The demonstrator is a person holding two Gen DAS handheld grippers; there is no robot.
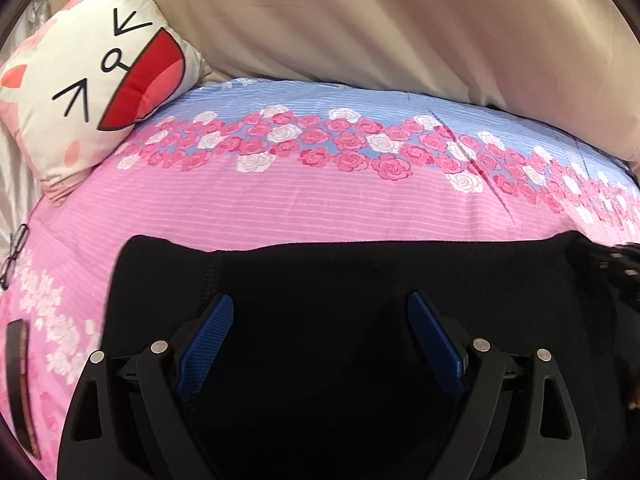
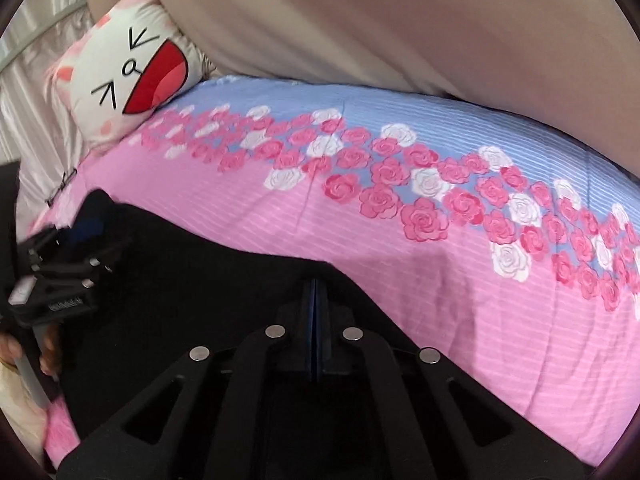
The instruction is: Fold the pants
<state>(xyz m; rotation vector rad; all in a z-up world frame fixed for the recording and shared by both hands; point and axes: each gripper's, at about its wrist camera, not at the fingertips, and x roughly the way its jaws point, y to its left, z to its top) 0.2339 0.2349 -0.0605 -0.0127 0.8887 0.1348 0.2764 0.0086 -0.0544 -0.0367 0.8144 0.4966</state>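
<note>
Black pants (image 1: 360,272) lie spread on a pink floral bedspread (image 1: 280,204). My left gripper (image 1: 320,300) hovers over them, blue pads wide apart and open, with only flat fabric beneath. In the right wrist view, the right gripper (image 2: 316,292) has its pads pressed together at the pants' (image 2: 180,280) right edge. The black cloth rises to a peak at the tips, so it looks pinched. The left gripper (image 2: 80,236) and the hand holding it show at the left of that view. A blurred bit of the right gripper (image 1: 624,264) shows at the left wrist view's right edge.
A cat-face pillow (image 1: 88,80) leans at the back left. A beige cover (image 1: 400,20) is bunched along the far side. Glasses (image 1: 14,252) and a dark flat object (image 1: 18,384) lie at the bed's left edge. Bare bedspread (image 2: 480,320) stretches to the right of the pants.
</note>
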